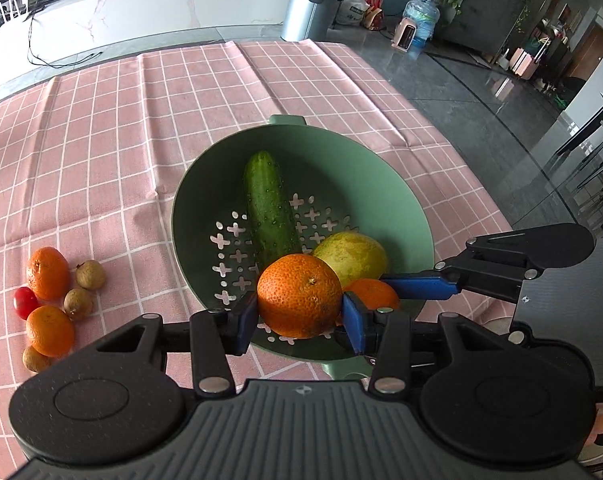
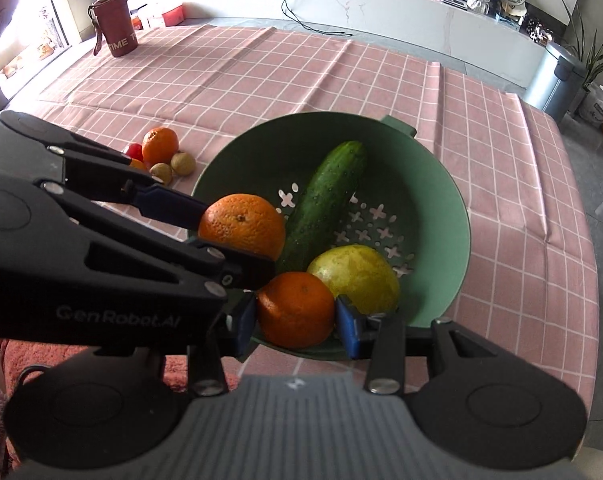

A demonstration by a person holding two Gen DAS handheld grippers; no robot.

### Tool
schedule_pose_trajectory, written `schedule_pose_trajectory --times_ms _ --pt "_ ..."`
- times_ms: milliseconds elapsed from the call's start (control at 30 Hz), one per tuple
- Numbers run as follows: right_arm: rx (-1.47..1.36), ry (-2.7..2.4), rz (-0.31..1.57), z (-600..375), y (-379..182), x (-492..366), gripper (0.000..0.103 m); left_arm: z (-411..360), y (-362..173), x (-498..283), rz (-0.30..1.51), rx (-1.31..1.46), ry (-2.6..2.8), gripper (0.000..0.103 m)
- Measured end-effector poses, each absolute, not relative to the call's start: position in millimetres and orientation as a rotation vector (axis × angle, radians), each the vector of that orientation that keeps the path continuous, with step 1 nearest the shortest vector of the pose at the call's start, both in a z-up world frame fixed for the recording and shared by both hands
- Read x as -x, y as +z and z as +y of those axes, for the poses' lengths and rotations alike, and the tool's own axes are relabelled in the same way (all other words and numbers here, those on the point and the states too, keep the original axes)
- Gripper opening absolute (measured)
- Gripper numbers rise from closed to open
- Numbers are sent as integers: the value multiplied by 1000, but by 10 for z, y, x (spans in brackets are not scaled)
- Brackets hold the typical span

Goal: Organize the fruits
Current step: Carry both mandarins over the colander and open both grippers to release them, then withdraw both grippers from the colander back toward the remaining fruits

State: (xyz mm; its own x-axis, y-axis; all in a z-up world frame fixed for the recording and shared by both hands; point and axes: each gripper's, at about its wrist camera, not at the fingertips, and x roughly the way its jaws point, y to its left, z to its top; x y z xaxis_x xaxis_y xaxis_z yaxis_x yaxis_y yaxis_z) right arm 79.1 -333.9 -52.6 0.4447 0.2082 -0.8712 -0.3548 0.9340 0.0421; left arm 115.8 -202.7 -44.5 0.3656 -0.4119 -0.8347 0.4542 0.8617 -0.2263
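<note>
A green colander (image 1: 341, 160) stands on the pink checked cloth. In it lie a cucumber (image 1: 269, 208) and a yellow-green fruit (image 1: 349, 256). My left gripper (image 1: 299, 320) is shut on a large orange (image 1: 299, 296) over the colander's near side. In the right wrist view, my right gripper (image 2: 296, 322) is shut on a smaller orange (image 2: 295, 314) just beside the yellow-green fruit (image 2: 355, 276). The left gripper (image 2: 237, 236) with its orange (image 2: 241, 224) hangs close to the left of the cucumber (image 2: 325, 196). The right gripper's blue finger (image 1: 417, 287) shows beside its orange (image 1: 371, 292).
Left of the colander lie loose oranges (image 1: 47, 272), a cherry tomato (image 1: 24, 302) and small brown fruits (image 1: 89, 275) on the cloth. A dark red flask (image 2: 115, 24) stands at the far left corner. The table's right edge (image 1: 481, 184) drops to a grey floor.
</note>
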Motion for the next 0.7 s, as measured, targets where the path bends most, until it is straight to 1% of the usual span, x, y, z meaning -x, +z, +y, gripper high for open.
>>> schedule_pose_trajectory --times_ms 100,433,467,500,533,567,600,633,667,700 --pt "156 341 1071 -3349 -579 -833 39 -2036 -487 -1170 1069 -77 -550 51" --pt "135 329 1102 -3382 -647 -898 41 -2030 -523 -1199 1068 -44 -552 52" --pt "131 325 1104 -3384 -644 -897 43 -2023 -523 -1199 1068 -35 -552 53" --pt "131 316 1105 -3392 -637 -901 46 -2013 -519 -1198 1064 -25 -551 56" --pt "139 303 1103 -3394 -631 -900 52 -2001 -509 -1196 1056 -13 -550 61" --pt "151 293 1097 -3394 -617 -891 58 -1992 -490 -1192 1047 -3 -550 63" --pt "160 291 1091 -3391 -599 -881 61 -1985 -466 -1183 1039 4 -548 66" --pt "163 289 1086 -3390 -579 -872 67 -1984 -434 -1172 1029 9 -547 66" --pt "168 285 1079 -3391 -554 -861 70 -1980 -408 -1163 1022 11 -546 66" --pt "179 282 1073 -3383 -530 -850 70 -1977 -367 -1149 1012 15 -546 66"
